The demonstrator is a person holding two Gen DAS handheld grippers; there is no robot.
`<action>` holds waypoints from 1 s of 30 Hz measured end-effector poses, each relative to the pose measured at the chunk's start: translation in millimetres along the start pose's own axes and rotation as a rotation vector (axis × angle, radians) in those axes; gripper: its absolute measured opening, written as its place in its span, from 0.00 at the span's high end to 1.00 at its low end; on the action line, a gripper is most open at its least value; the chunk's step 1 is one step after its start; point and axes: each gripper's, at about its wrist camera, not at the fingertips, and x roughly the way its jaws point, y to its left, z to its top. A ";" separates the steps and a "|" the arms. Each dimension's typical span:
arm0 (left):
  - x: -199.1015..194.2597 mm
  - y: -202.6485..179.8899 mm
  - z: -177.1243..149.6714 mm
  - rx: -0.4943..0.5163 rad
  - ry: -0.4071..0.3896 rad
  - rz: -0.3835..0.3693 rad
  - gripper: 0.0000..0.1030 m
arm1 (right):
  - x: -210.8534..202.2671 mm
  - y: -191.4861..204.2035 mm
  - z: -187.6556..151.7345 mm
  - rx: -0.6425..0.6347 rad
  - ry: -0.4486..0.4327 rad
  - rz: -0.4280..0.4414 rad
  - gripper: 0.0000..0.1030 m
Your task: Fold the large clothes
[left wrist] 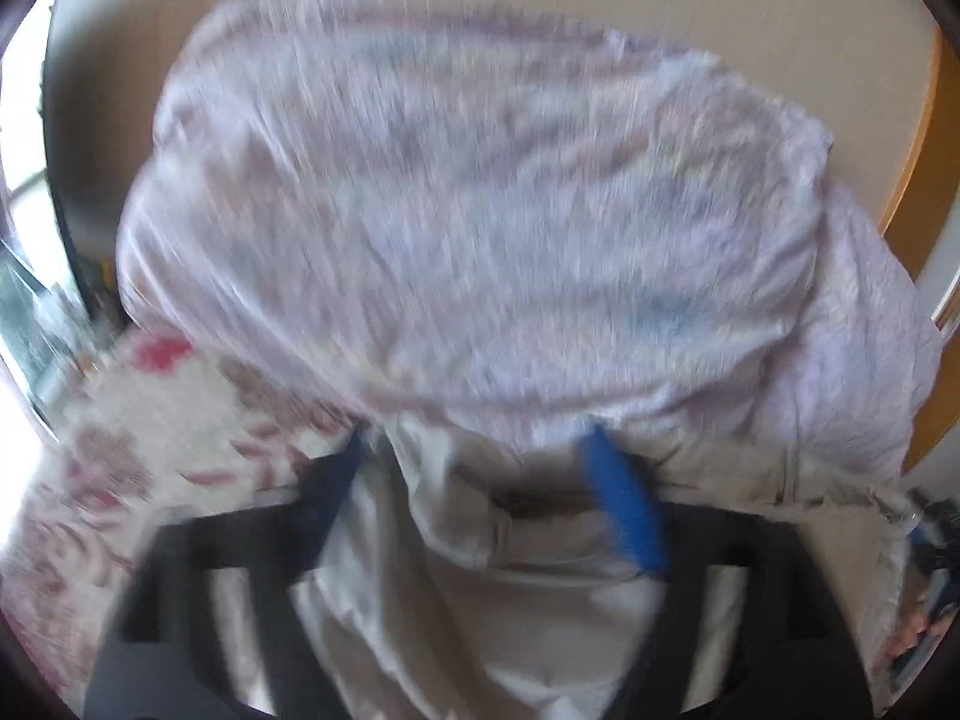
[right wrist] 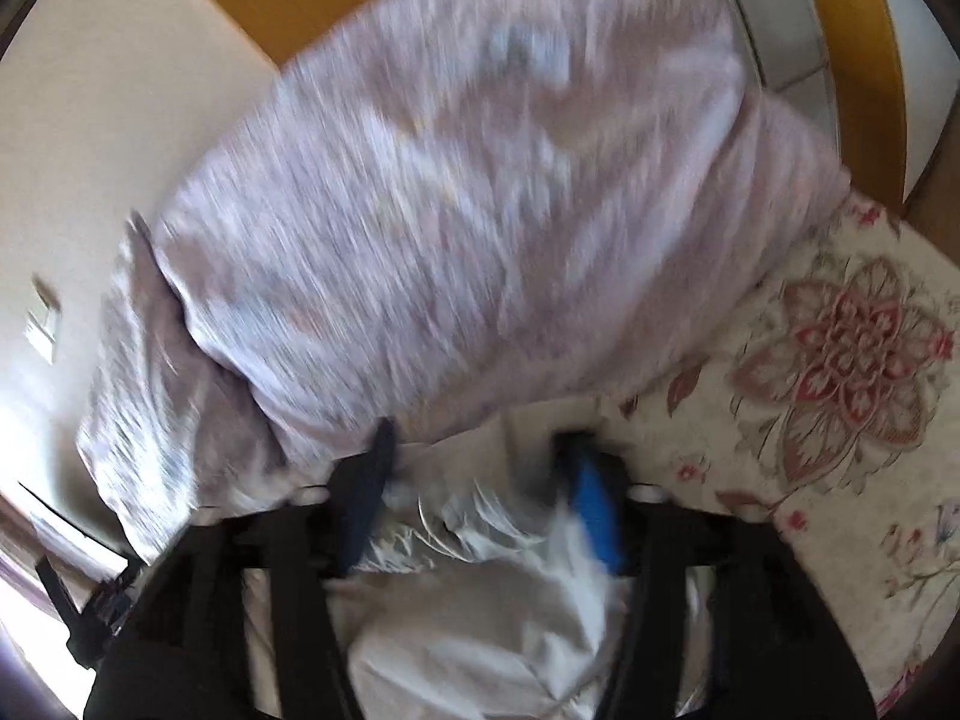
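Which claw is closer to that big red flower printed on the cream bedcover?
Right. The right claw sits just left of the big red flower; the left claw is farther left, over the lilac garment.

The garment [left wrist: 468, 210] is a large, pale lilac-white piece with faint pastel print, blurred in both views. In the left wrist view it billows as a broad rounded sheet ahead of and above the jaws, its lower edge drooping to the fingertips, and a fold hangs down on the right side. A paler, whitish part of the cloth lies bunched between the spread jaws, running back toward the camera. In the right wrist view the garment [right wrist: 468, 198] likewise fills the space ahead of the jaws, slanting from lower left to upper right, and crumpled white cloth sits between those jaws too.
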 end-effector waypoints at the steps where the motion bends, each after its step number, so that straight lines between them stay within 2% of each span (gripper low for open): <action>1: -14.3 -2.9 1.0 0.029 -0.046 0.007 0.11 | -10.2 0.7 3.1 0.001 -0.045 -0.014 0.10; 2: -23.0 -6.0 0.8 0.056 -0.057 -0.003 0.11 | -27.3 3.3 4.6 -0.017 -0.119 -0.045 0.09; 4: -38.0 -11.6 -3.7 0.095 -0.062 -0.021 0.11 | -40.8 11.5 2.1 -0.086 -0.144 -0.046 0.09; 9: -58.5 -32.2 -38.0 0.197 -0.032 -0.073 0.11 | -39.7 39.4 -36.3 -0.290 -0.021 -0.028 0.10; 14: -57.3 -55.6 -75.8 0.295 0.014 -0.065 0.11 | -22.1 62.6 -72.1 -0.427 0.057 -0.061 0.10; 17: -45.6 -59.8 -87.4 0.300 0.048 -0.039 0.11 | -9.4 69.1 -89.6 -0.481 0.082 -0.102 0.10; 24: -18.3 -51.1 -91.8 0.221 0.093 -0.012 0.11 | 16.8 70.4 -109.1 -0.509 0.114 -0.177 0.10; 30: 0.3 -53.3 -94.3 0.239 0.104 0.039 0.11 | 38.4 65.7 -113.7 -0.504 0.129 -0.244 0.09</action>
